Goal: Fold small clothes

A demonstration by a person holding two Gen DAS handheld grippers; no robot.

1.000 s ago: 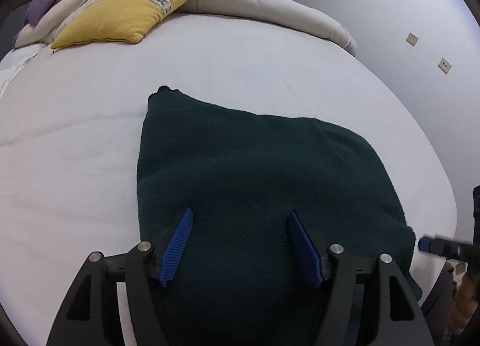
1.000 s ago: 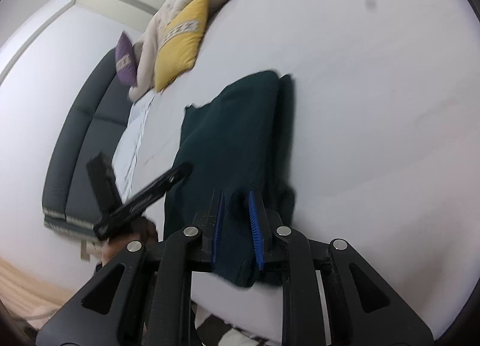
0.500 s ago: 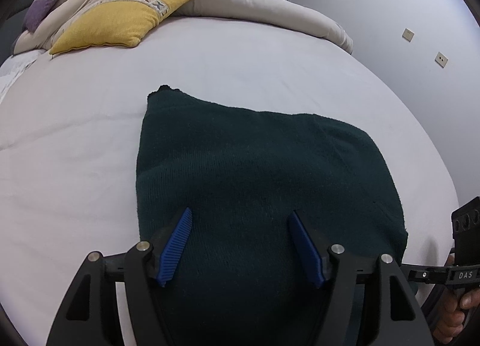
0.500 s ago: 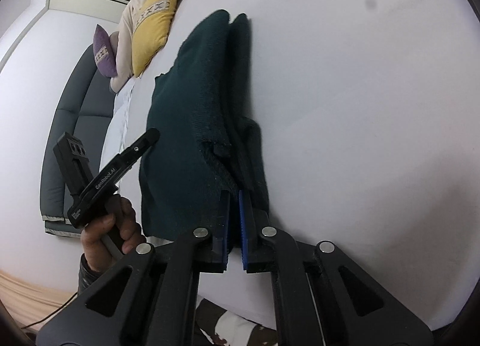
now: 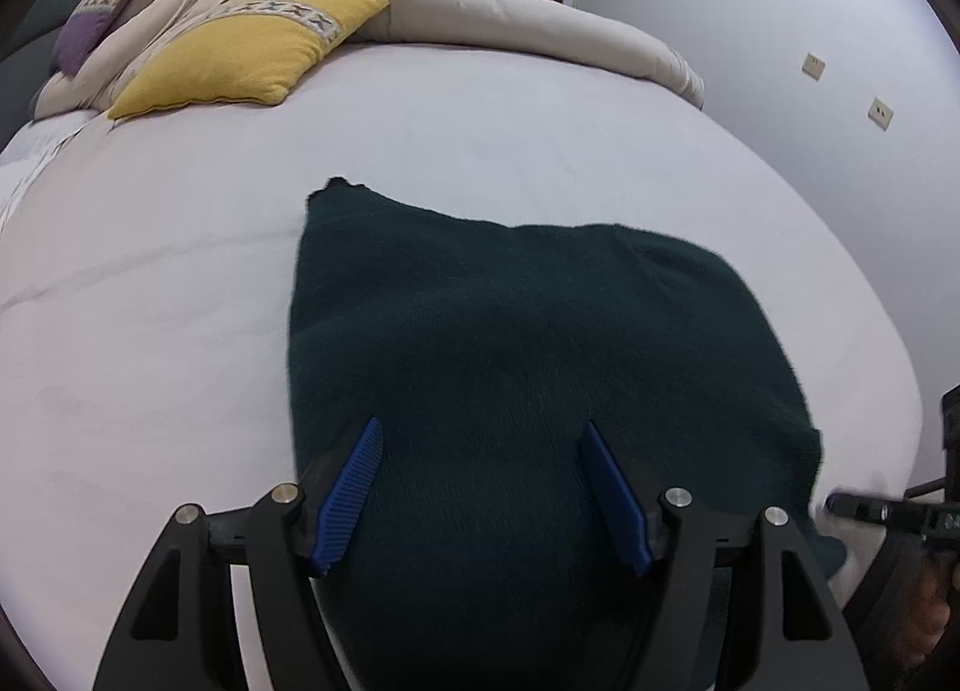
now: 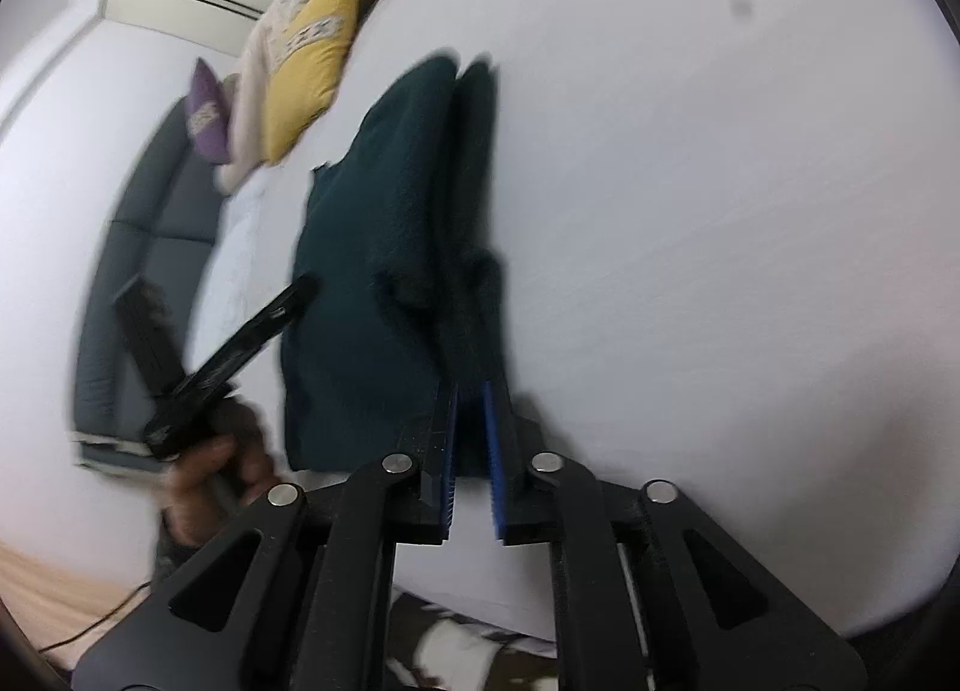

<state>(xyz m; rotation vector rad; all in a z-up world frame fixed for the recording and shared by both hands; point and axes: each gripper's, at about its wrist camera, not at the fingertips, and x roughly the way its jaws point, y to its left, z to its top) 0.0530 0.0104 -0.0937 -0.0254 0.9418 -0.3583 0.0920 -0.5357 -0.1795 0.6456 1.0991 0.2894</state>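
The right gripper (image 6: 471,409) had its two blue pads (image 6: 449,451) close together, with only a narrow gap, and its jaws had just been opening a little. A thin edge of the dark green garment (image 6: 372,247) ran between the pads; whether they pressed on it or only stood beside it, I cannot tell, because the picture was blurred there.

The left gripper (image 5: 483,457) had its jaws wide apart and released. Its blue pads (image 5: 354,481) stood over the near part of the dark green garment (image 5: 540,343), and nothing was clamped between them. If the tips touched the cloth, I cannot say.

The garment lay flat on the white bed sheet (image 5: 180,283), near the edge of the bed closest to the person. In the right wrist view its long axis ran away from the gripper toward the yellow pillow (image 6: 312,67), and a folded ridge ran along its right side. In the left wrist view one small corner pointed up-left toward the yellow pillow (image 5: 240,55), which was well apart from it.

A hand (image 6: 216,463) held the handle of the left gripper at the bed edge.
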